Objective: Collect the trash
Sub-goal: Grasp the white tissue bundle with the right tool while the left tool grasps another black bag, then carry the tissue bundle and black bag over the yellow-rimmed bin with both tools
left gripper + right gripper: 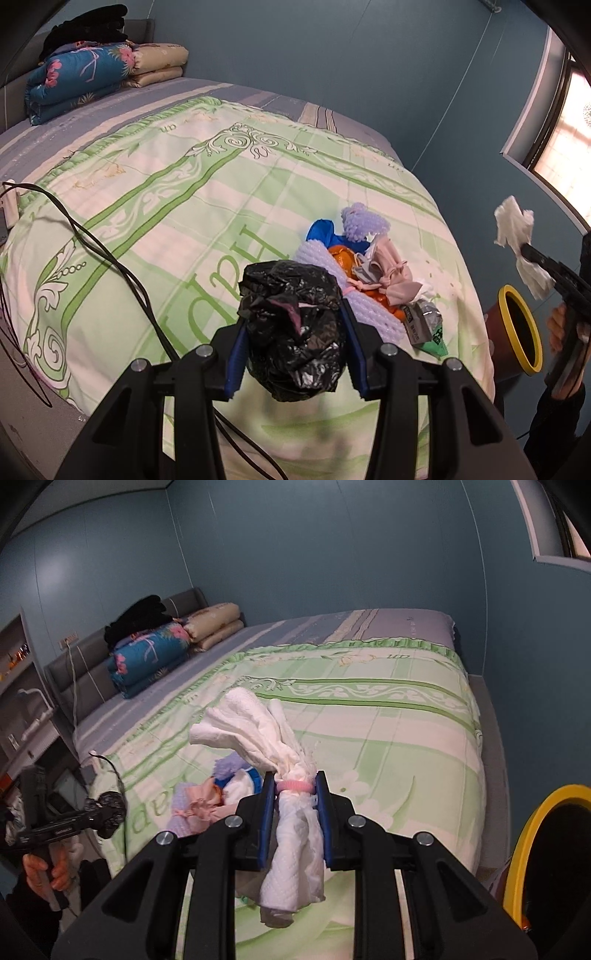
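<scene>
Right wrist view shows the right gripper (294, 788) clamped on a banded white tissue bundle (273, 738), the yellow-rimmed bin (517, 849) just right, nearer than the left gripper (291, 325) gripping a crumpled black bag (291, 328).

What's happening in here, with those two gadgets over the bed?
A person is clearing rubbish off a bed using two hand-held grippers. The left gripper is clamped on a crumpled black plastic bag; the right gripper is clamped on a wad of white tissue bound with a pink band. Both are held up above the green quilt. More litter lies in a pile on the quilt, and a yellow-rimmed bin waits beside the bed.
</scene>
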The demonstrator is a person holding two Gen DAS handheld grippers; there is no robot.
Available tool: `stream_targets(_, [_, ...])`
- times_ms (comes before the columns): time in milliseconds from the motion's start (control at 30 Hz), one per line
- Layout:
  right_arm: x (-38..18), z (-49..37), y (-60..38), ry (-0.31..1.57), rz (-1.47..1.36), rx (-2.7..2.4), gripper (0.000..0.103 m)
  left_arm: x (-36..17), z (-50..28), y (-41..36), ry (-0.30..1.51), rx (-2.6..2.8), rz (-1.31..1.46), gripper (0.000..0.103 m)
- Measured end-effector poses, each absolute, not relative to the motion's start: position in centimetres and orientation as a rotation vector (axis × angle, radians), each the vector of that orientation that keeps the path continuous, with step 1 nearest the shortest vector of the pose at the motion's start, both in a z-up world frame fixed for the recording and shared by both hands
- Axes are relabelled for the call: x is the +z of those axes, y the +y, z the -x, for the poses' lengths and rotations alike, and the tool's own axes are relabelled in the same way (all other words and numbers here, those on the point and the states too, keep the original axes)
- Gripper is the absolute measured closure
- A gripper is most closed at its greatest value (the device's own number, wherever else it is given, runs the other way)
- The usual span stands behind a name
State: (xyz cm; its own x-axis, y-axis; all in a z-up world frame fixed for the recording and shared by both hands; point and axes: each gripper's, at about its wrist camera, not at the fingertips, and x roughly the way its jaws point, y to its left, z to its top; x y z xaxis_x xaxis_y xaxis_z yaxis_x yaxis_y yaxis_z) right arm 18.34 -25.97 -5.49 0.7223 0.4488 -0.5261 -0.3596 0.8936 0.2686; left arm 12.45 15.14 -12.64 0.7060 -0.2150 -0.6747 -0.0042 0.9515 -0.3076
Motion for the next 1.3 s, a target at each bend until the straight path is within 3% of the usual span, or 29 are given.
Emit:
stream_targets(700, [-3.3, -13.1, -32.0, 0.501, -0.238, 0.361, 0.083, -8.6, -12.7, 10.1, 0.727, -0.182, 0.22, 0.061])
stream_targets(1300, [-0.2, -11.3, -39.2, 0.43, -0.103, 0.099, 0.083, -4.8, -17.5, -3.7, 0.701, -0.424, 0.066, 0.061])
